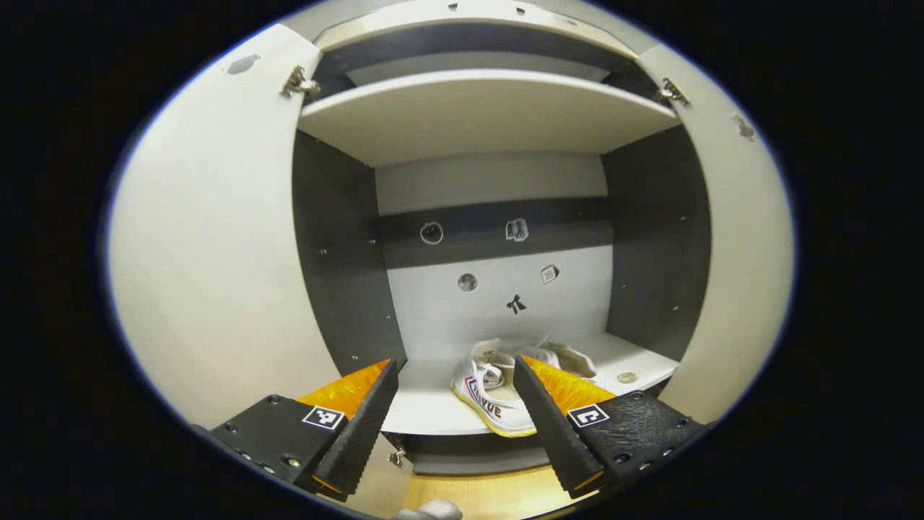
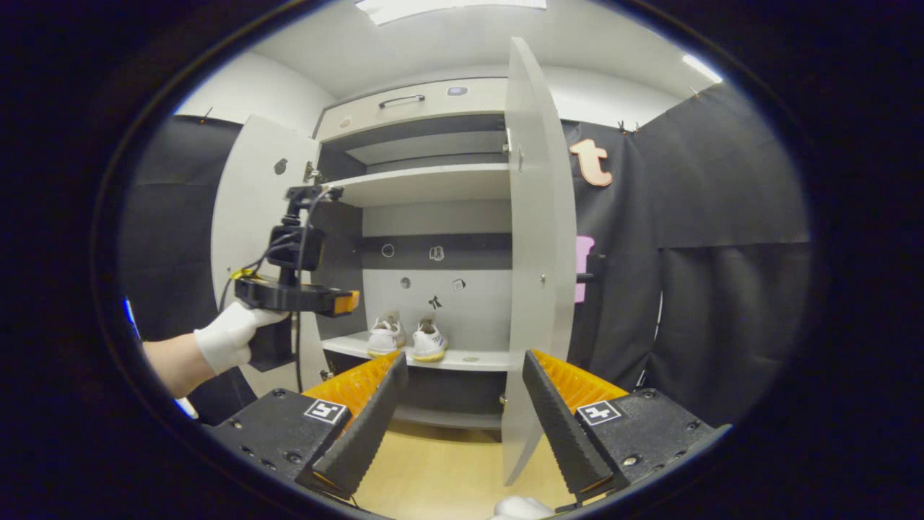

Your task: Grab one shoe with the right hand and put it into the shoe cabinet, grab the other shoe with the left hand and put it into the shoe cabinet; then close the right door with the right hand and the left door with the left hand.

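left gripper view: the left tool (image 1: 455,393) points straight into the open shoe cabinet (image 1: 346,260), its fingers spread wide with nothing between them. both shoes already sit on the lower shelf (image 1: 433,412): one shoe (image 1: 487,397) shows plainly in the gap between the fingers, the second shoe (image 1: 574,357) is partly hidden behind the right-hand finger. the left door (image 1: 209,245) stands swung out to the left of the tool, the right door (image 1: 736,253) out to the right, both wide open.

right gripper view: the right tool (image 2: 462,390) is also spread wide and empty, held farther back from the cabinet. the two shoes (image 2: 408,339) stand side by side on the lower shelf, heels toward the camera. the right door (image 2: 538,289) is seen nearly edge-on, tall and upright, its free edge just above and between the tool's fingers, so it lies straight ahead and nearest this tool. a gloved hand (image 2: 231,336) holds the left tool (image 2: 346,301) up beside the left door (image 2: 253,238), which is swung out to that side.

judging from this, the shoes are stowed and the doors remain; the right door should go first, pushed leftward to swing it shut.
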Action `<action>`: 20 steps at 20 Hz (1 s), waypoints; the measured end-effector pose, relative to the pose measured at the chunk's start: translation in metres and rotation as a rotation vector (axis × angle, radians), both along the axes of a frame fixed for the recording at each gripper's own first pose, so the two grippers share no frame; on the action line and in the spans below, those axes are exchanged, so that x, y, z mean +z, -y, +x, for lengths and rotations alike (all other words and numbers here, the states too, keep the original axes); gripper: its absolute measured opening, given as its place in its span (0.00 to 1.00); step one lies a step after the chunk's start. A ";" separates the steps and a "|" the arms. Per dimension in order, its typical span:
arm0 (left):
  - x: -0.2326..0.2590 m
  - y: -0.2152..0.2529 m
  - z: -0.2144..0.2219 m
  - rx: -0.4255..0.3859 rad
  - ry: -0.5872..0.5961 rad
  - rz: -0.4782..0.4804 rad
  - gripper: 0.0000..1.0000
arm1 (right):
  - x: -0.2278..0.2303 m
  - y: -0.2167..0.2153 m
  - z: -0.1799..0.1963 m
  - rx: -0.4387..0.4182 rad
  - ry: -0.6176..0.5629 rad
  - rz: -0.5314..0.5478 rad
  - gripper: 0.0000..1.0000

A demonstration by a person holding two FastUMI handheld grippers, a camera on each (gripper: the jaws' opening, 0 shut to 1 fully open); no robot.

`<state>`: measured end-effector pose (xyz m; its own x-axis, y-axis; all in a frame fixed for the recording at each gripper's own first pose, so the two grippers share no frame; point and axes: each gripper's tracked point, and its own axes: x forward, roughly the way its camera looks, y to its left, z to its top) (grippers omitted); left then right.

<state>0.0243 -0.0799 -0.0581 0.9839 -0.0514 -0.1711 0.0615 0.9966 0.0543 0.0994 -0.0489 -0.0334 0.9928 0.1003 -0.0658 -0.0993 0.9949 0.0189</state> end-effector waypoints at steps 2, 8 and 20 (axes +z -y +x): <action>0.014 -0.001 -0.023 0.005 0.068 0.017 0.96 | 0.002 0.011 -0.005 -0.023 0.005 0.007 1.00; 0.031 0.003 -0.123 0.004 0.134 0.006 0.96 | 0.005 0.055 -0.008 -0.119 0.001 0.023 1.00; 0.005 -0.023 -0.219 0.099 0.080 0.006 0.96 | 0.015 0.177 0.039 -0.318 0.002 0.027 1.00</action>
